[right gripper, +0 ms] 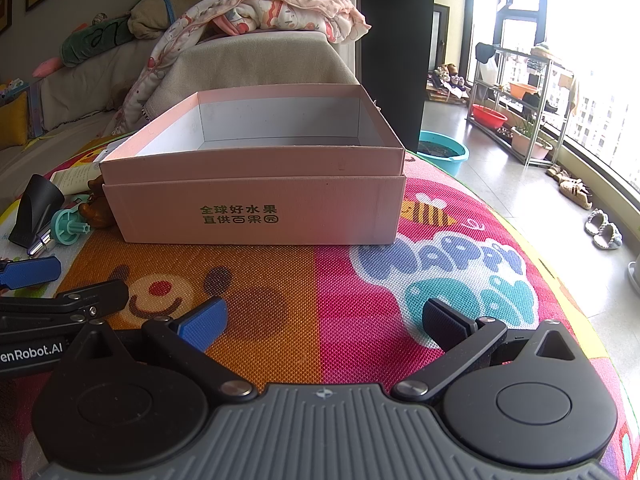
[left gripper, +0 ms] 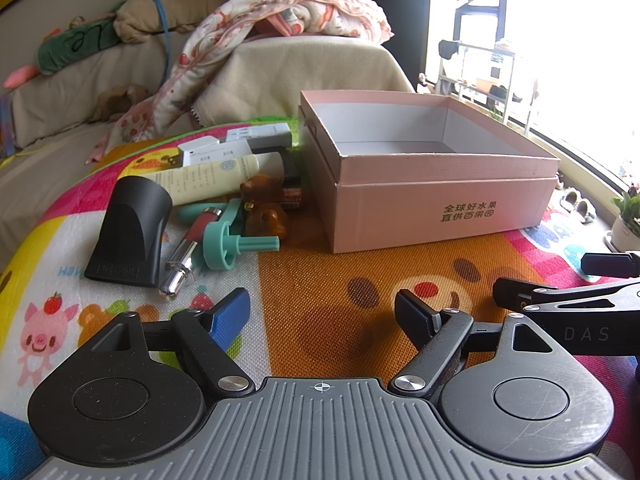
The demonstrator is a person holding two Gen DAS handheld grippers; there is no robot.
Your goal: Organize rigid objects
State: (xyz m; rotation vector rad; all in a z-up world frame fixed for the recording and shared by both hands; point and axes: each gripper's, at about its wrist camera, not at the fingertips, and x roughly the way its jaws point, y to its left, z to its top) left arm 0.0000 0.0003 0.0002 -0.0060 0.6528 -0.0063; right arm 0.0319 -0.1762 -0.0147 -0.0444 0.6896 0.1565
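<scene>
An open pink cardboard box (left gripper: 436, 216) stands empty on a colourful play mat (left gripper: 332, 280); it also shows in the right wrist view (right gripper: 256, 208). Left of it lies a pile: a black hair-dryer nozzle (left gripper: 130, 232), a cream tube (left gripper: 216, 176), a brown bear figure (left gripper: 264, 204), a teal plastic piece (left gripper: 230, 242), a pink and chrome lip gloss (left gripper: 188, 248) and white chargers (left gripper: 240, 140). My left gripper (left gripper: 320, 312) is open and empty, low over the mat in front of the pile. My right gripper (right gripper: 324, 320) is open and empty, in front of the box.
A beige sofa (left gripper: 280, 76) with a patterned blanket (left gripper: 288, 12) and plush toys stands behind the mat. In the right wrist view a teal basin (right gripper: 442, 154), a metal rack (right gripper: 520, 108) and slippers (right gripper: 604, 232) are on the tiled floor by the window.
</scene>
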